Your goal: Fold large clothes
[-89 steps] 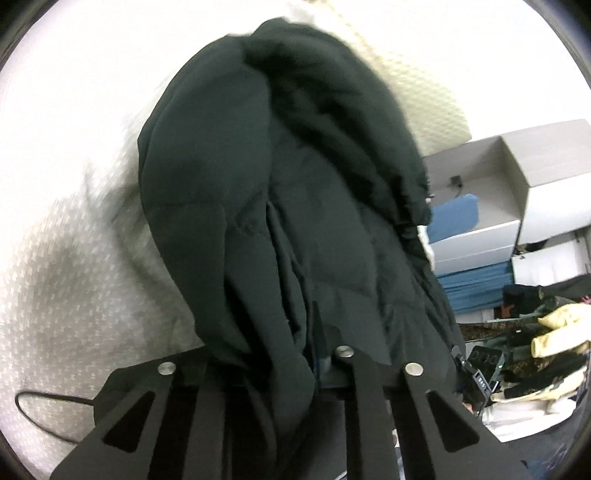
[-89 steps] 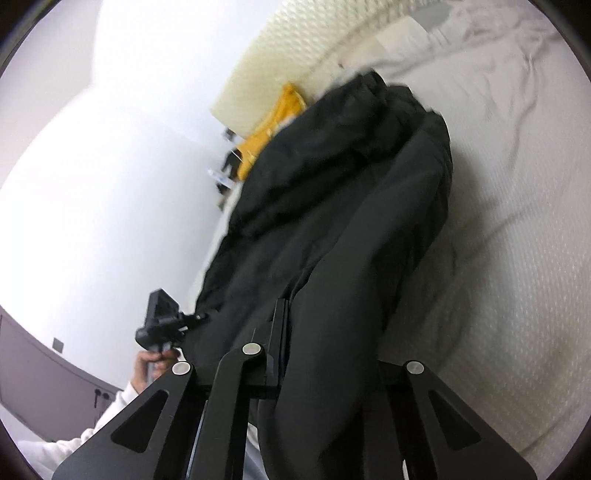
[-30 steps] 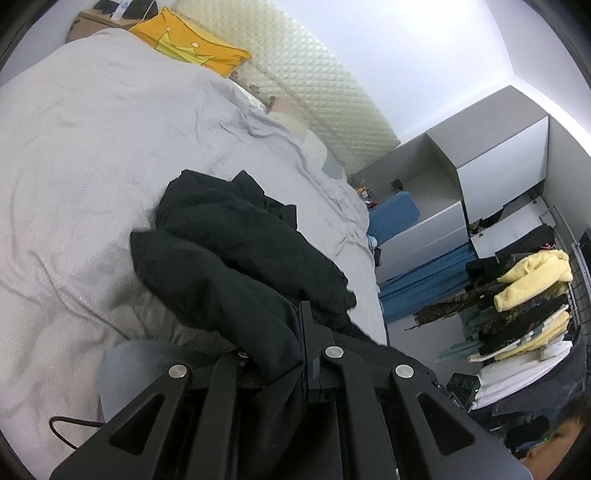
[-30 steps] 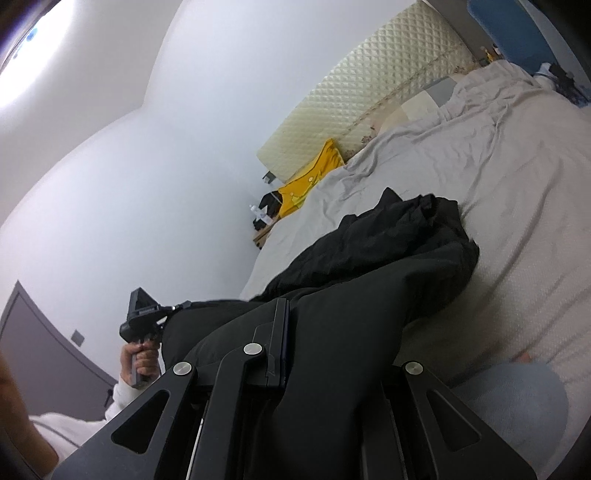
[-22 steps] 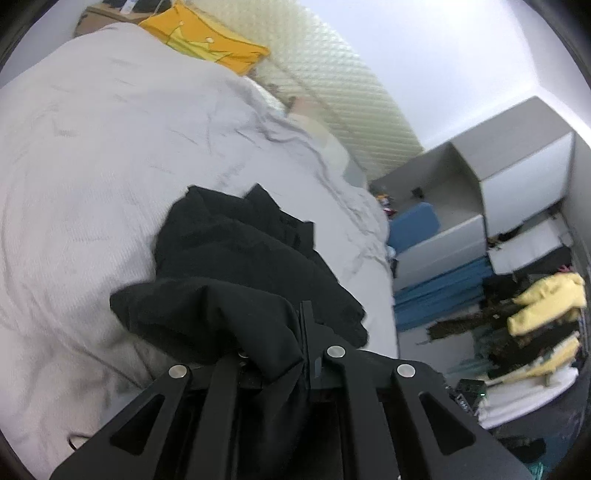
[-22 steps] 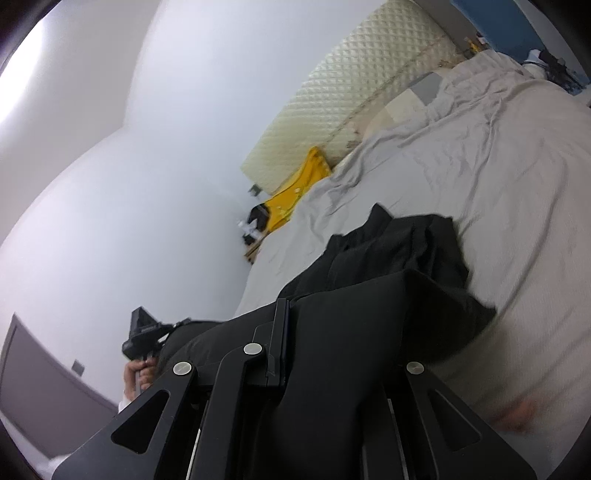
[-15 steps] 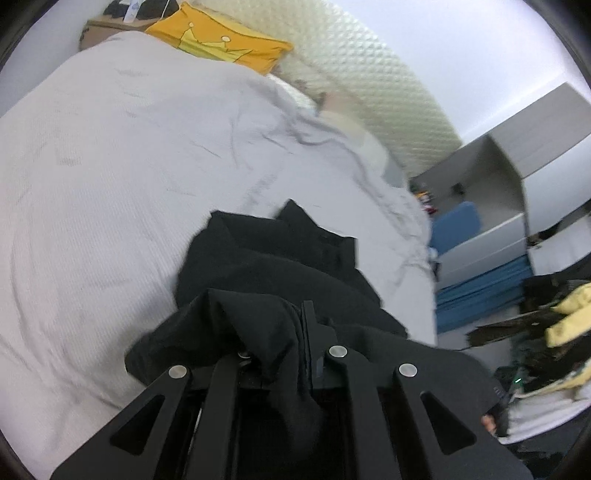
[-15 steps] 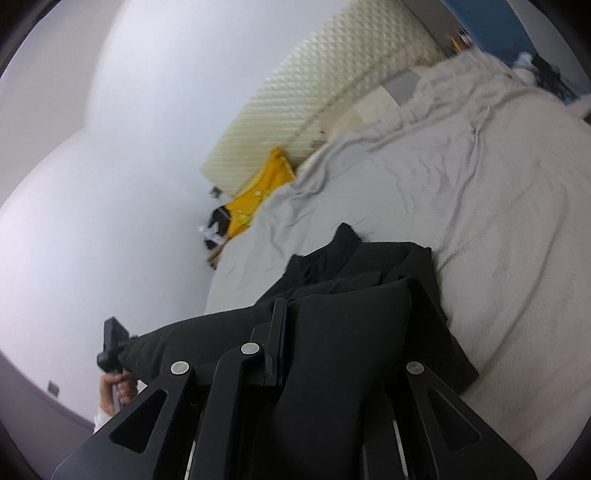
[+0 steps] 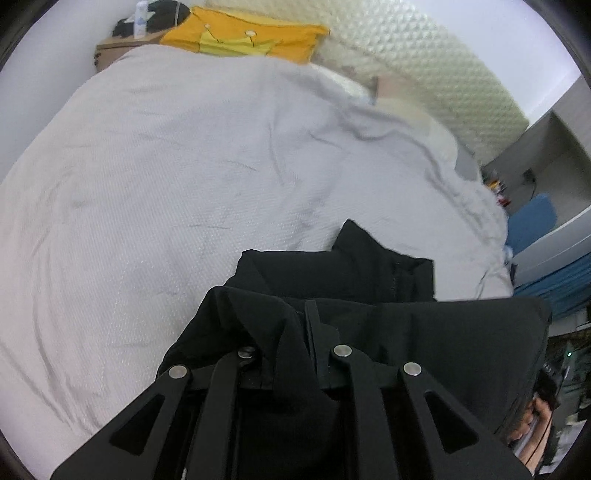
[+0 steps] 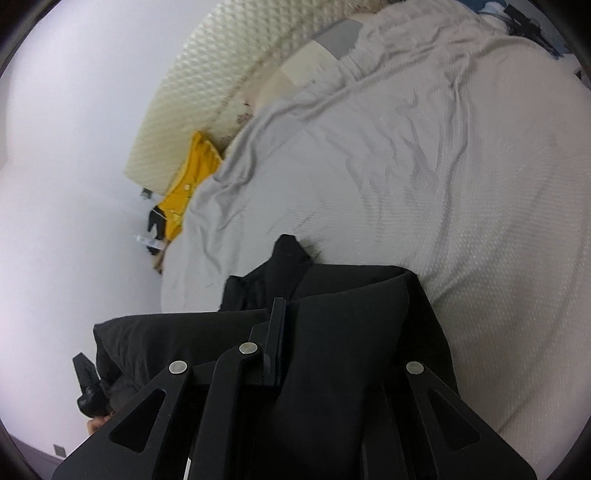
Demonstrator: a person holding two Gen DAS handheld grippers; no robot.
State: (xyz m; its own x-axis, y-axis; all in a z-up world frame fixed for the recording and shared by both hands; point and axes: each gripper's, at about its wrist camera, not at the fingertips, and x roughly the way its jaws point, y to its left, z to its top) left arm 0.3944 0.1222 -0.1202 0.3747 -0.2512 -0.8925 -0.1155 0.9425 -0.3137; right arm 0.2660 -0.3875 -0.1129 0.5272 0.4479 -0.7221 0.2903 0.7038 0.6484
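Observation:
A large black garment (image 9: 369, 280) lies on the grey bed sheet (image 9: 166, 177), its far part with a collar-like point spread on the bed. My left gripper (image 9: 295, 325) is shut on a bunched edge of the garment and holds it raised. My right gripper (image 10: 284, 325) is shut on another edge of the same black garment (image 10: 351, 306). The cloth stretches between the two grippers and drapes over the fingers, hiding their tips.
A yellow pillow (image 9: 240, 33) and a quilted cream headboard (image 9: 424, 62) stand at the bed's far end. A nightstand with small items (image 9: 125, 33) is at the far left. Grey cabinets and blue items (image 9: 535, 221) are to the right of the bed.
Both grippers have swung the held edge of the garment forward and down over the bed. The heap has spread flatter, with the cloth now pulled taut between the grippers.

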